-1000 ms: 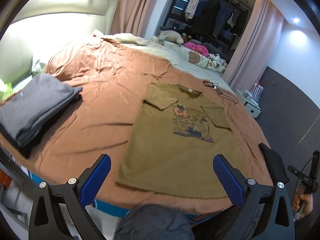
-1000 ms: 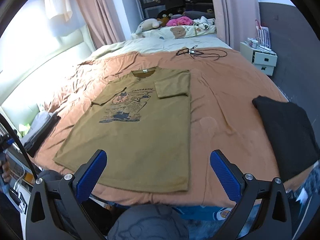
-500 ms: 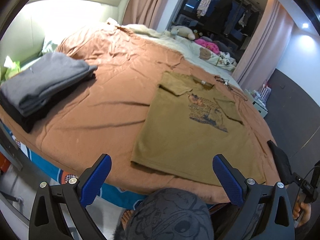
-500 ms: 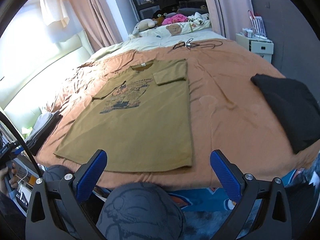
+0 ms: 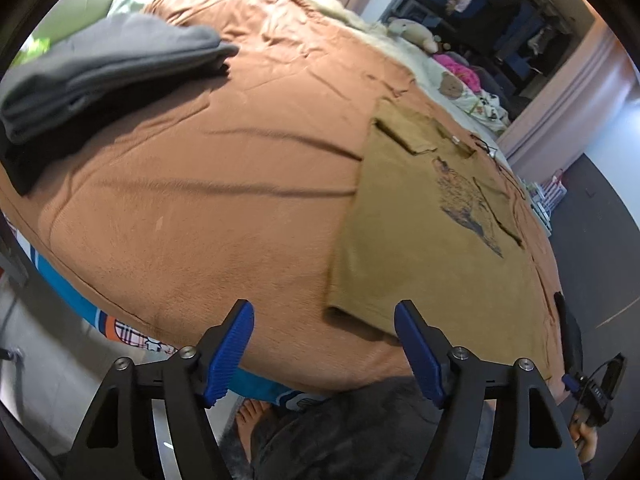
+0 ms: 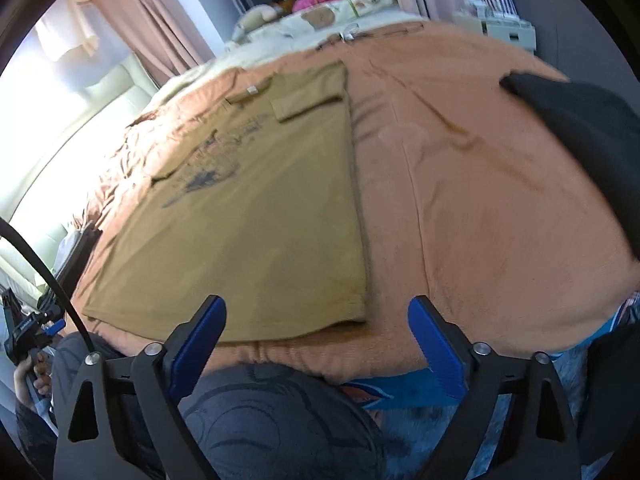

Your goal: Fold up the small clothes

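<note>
Olive t-shirt flat on bed, sleeves folded in, left claw and right claw both agape, just been narrowing, nothing between them, near hem corners.

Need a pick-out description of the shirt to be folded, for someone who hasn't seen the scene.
Start at the bed's rust-brown cover. Near its front edge an olive-brown short-sleeved T-shirt lies flat, both sleeves tucked inward, a dark blue print on its chest. Its neighbours are a stack of folded grey clothes to one side and a plain black garment to the other; only this one is spread open and printed.
</note>
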The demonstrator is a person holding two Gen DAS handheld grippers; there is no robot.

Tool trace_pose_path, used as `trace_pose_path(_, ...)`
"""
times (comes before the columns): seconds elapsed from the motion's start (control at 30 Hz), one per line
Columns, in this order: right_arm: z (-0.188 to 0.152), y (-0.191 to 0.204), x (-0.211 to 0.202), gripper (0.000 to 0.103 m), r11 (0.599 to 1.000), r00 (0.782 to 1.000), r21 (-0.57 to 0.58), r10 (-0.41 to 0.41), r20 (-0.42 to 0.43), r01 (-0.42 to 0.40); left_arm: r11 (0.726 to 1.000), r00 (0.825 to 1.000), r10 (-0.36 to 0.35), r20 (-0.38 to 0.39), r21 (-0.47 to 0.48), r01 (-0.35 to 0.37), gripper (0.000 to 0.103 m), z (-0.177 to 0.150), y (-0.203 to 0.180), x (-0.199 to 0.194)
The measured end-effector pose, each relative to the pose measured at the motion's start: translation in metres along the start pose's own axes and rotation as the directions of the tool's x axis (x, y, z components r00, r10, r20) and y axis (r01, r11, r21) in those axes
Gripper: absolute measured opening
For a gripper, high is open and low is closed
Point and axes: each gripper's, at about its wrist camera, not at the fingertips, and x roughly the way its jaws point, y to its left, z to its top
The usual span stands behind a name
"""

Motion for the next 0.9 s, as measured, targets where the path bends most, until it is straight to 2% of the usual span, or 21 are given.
trace_pose_path(0.23, 0.016, -0.005, 0.023, 0.091, 0.998, 0.999, 0.055, 0.014, -0.04, -0.012, 0.997, 0.998, -0.031, -0.061, -0.074, 0.026, 0.067, 0.007, 0.026, 0.027)
trace_pose_path(0.4, 0.019, -0.011, 0.035, 0.09, 0.996, 0.998, 0.086, 0.016, -0.061, -0.011, 0.994, 0.997, -0.057, -0.059, -0.101, 0.051, 0.067, 0.014, 0.028, 0.032)
trace_pose_path(0.5, 0.018, -0.02, 0.038, 0.085, 0.993, 0.998, 0.116, 0.008, -0.064, 0.0, 0.989, 0.993, -0.096, -0.075, -0.119, 0.087, 0.06, 0.017, 0.026, 0.035)
trace_pose_path(0.57, 0.016, -0.026, 0.036, 0.084, 0.988, 0.998, 0.152, 0.03, -0.053, -0.022, 0.984, 0.987, -0.135, -0.092, -0.125, 0.123, 0.058, 0.018, 0.022, 0.037)
trace_pose_path(0.67, 0.015, -0.029, 0.036, 0.084, 0.984, 0.997, 0.175, 0.053, -0.053, -0.043, 0.985, 0.982, -0.14, -0.129, -0.119, 0.125, 0.055, 0.017, 0.017, 0.045)
trace_pose_path(0.8, 0.011, -0.031, 0.038, 0.08, 0.98, 0.995, 0.19, 0.078, -0.068, -0.064, 0.978, 0.976, -0.163, -0.145, -0.155, 0.14, 0.051, 0.015, 0.015, 0.049)
trace_pose_path(0.9, 0.01, -0.035, 0.039, 0.078, 0.966, 0.988, 0.23, 0.137, -0.071, -0.117, 0.977, 0.972, -0.168, -0.163, -0.156, 0.143, 0.046, 0.013, 0.013, 0.053)
